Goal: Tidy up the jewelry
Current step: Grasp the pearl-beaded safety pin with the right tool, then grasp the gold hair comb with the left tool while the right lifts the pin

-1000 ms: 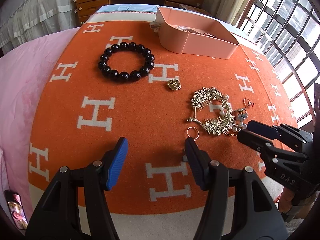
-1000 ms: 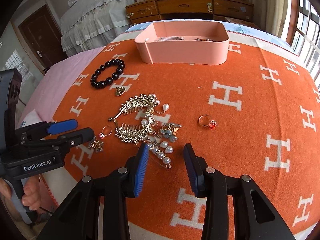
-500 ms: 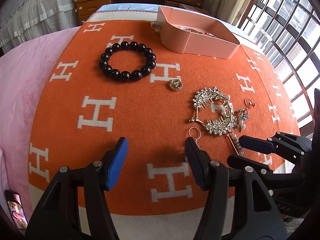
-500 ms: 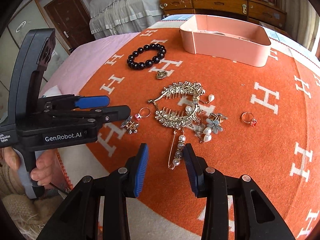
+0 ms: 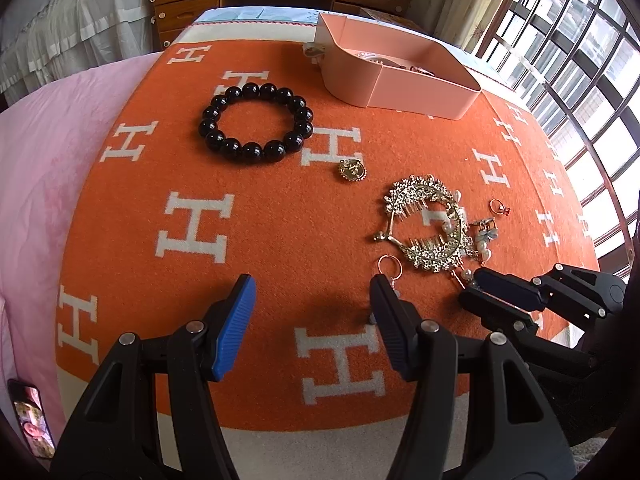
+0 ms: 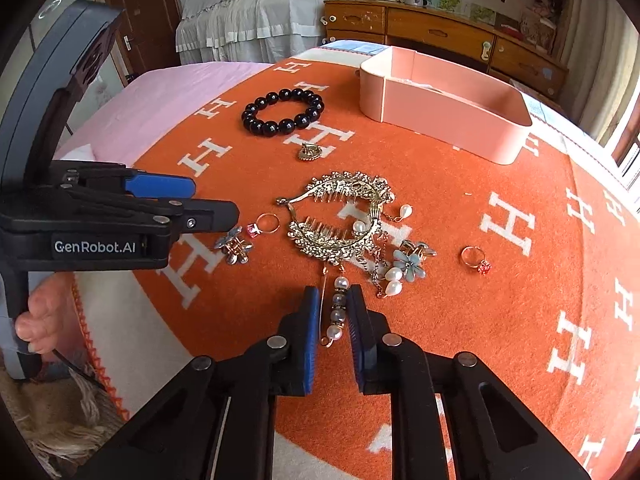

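Jewelry lies on an orange blanket (image 6: 460,320). My right gripper (image 6: 333,300) has its jaws closing around a pearl safety-pin brooch (image 6: 335,312), with a narrow gap left on each side. Beyond it lie a gold hair comb (image 6: 340,216), a blue flower piece (image 6: 412,262), a red-stone ring (image 6: 474,260), a pink-stone ring (image 6: 264,224) and a flower earring (image 6: 236,246). A black bead bracelet (image 5: 254,124) and a gold brooch (image 5: 352,169) lie farther off. My left gripper (image 5: 312,304) is open and empty above the blanket.
A pink tray (image 5: 400,80) with some jewelry inside stands at the blanket's far side; it also shows in the right wrist view (image 6: 448,104). A wooden dresser (image 6: 440,36) is behind. A pink sheet (image 5: 36,168) lies to the left.
My right gripper has moved forward over the pearl pin brooch and narrowed its jaws around it. The left gripper has stayed still.
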`<control>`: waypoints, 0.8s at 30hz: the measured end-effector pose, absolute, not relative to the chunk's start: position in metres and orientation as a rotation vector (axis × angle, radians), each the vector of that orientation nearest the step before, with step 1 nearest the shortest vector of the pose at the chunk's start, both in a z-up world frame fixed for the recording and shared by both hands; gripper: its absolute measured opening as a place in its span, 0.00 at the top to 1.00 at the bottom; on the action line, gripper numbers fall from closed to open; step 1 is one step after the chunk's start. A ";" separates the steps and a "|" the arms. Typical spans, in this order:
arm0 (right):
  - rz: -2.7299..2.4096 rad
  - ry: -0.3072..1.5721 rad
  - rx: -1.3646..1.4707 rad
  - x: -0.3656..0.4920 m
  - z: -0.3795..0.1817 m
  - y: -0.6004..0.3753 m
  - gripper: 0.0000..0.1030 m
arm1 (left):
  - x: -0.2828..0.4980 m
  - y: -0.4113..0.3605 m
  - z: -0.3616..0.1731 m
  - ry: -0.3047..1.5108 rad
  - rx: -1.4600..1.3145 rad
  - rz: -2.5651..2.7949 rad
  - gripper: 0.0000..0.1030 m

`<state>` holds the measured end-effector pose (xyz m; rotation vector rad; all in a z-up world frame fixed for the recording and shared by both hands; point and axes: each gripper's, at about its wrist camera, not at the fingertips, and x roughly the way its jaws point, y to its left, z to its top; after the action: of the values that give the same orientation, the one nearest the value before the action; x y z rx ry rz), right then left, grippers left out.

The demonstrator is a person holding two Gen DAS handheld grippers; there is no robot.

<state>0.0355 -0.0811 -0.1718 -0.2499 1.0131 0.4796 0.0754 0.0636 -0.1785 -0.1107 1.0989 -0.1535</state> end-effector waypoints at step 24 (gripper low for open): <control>0.379 1.001 0.031 0.051 -0.128 -0.161 0.88 | 0.096 -0.009 -0.155 1.089 0.008 -0.323 0.46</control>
<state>0.0506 -0.1605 -0.1285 0.0305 1.0006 0.3788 0.0961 -0.0086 -0.1554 0.0078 1.0887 -0.3233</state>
